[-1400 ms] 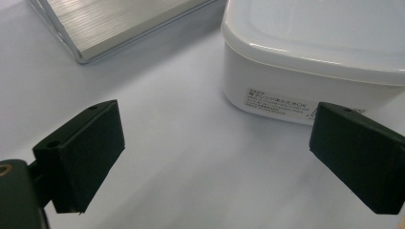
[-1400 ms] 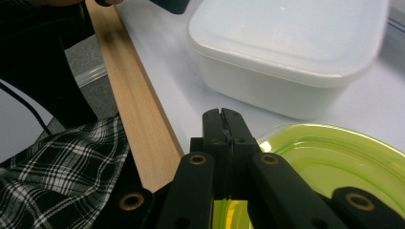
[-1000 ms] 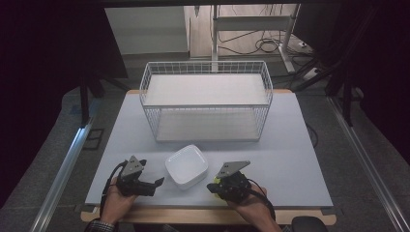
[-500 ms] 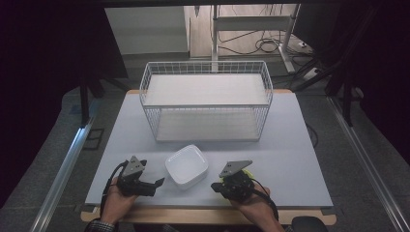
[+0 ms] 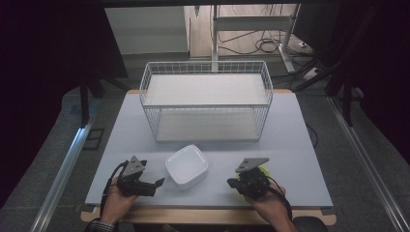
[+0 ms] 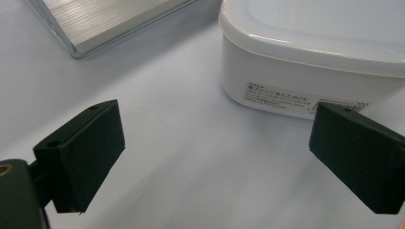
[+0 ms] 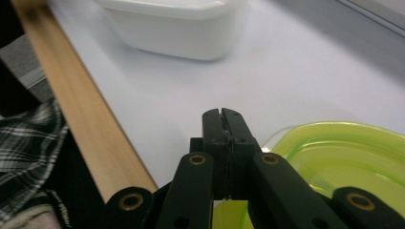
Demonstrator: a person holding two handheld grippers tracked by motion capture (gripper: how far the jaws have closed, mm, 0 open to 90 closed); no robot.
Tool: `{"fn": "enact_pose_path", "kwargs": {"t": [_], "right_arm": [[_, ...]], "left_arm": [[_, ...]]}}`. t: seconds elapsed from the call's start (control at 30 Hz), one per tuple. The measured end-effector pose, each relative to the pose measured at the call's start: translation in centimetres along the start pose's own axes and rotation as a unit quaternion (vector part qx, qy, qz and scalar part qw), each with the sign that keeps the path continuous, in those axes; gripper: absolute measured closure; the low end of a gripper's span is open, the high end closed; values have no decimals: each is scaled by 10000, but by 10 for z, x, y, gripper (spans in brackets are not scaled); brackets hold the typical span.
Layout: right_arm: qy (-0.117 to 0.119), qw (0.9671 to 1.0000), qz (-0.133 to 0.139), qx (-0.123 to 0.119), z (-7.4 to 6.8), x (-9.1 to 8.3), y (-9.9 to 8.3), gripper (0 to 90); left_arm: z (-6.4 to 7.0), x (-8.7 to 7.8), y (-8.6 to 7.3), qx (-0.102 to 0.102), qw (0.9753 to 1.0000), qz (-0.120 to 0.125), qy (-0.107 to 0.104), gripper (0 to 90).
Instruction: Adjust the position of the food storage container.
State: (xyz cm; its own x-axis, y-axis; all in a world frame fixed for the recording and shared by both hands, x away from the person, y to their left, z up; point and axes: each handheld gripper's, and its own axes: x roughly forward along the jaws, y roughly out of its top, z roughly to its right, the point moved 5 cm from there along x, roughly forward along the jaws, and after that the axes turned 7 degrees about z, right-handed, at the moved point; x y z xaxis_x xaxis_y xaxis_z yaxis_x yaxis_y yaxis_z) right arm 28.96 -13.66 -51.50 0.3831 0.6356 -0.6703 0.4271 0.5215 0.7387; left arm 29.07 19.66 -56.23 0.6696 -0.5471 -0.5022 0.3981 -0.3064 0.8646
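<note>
1. The box is white, smooth plastic, square with rounded corners, with a printed label on one wall. It sits on the table, near its front edge, between the two grippers.
2. The left gripper, matte black with blocky pads, has its jaws spread wide and empty, just left of the box.
3. The right gripper has its jaws pressed together on a translucent green lid, glossy and rounded.
4. A white wire basket, rectangular, stands farther back.
</note>
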Motion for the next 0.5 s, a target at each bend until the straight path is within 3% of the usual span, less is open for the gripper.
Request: {"fn": "enact_pose_path", "kwargs": {"t": [0.2,0.5], "right_arm": [[-311,9992,55,250,23,-17,-10,890],[-650,9961,163,579,56,-35,-20,889]], "left_arm": [[0,0,0,-24,10000,-9,-14,43],[1,0,1,-285,9995,-30,-157,51]]}}
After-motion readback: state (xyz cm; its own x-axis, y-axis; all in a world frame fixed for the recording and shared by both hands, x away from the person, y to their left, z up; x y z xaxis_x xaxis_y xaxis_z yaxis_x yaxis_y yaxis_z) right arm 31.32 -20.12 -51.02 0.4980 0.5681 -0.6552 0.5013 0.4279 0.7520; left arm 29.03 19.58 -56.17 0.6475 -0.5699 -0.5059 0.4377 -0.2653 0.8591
